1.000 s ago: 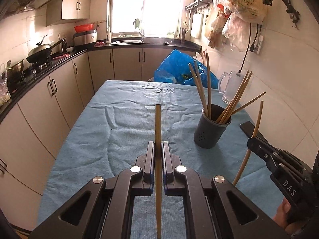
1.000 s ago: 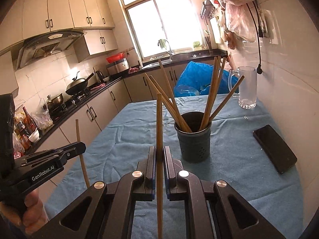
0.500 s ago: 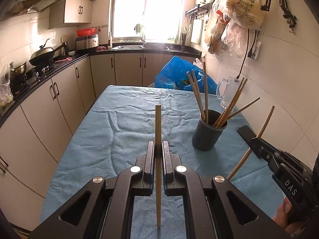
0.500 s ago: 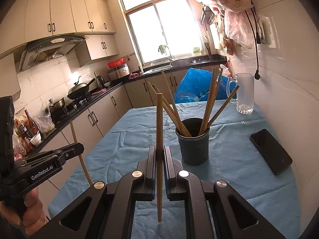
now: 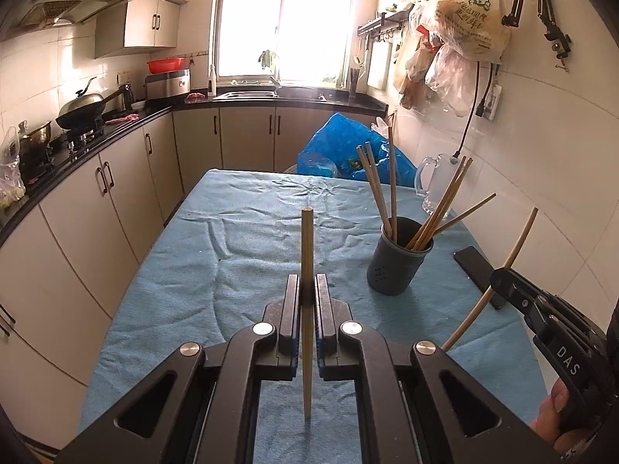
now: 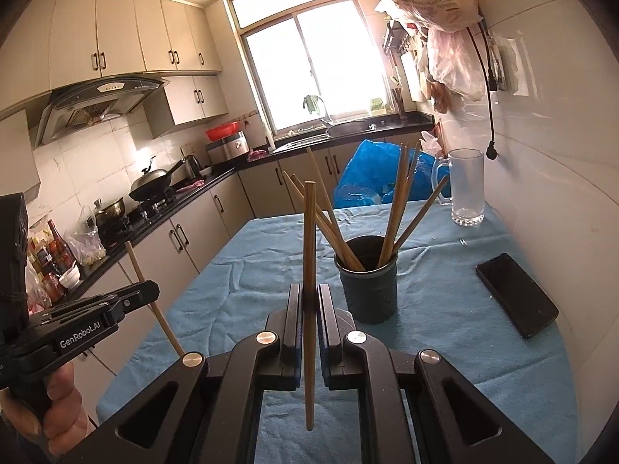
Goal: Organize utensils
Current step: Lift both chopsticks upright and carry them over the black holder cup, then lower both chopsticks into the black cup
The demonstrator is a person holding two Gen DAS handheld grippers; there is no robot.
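Note:
A dark utensil holder with several wooden chopsticks stands on the blue-clothed table; it also shows in the right wrist view. My left gripper is shut on a wooden chopstick, held upright above the cloth, left of the holder. My right gripper is shut on another chopstick, upright, just left of and in front of the holder. Each gripper shows in the other's view, the right one and the left one.
A black phone lies on the cloth right of the holder. A glass mug stands at the far right corner near the wall. A blue plastic bag sits beyond the table's far edge. Kitchen cabinets run along the left.
Both grippers have drawn back and risen a little with their chopsticks, so the holder looks farther away. The grips have not changed.

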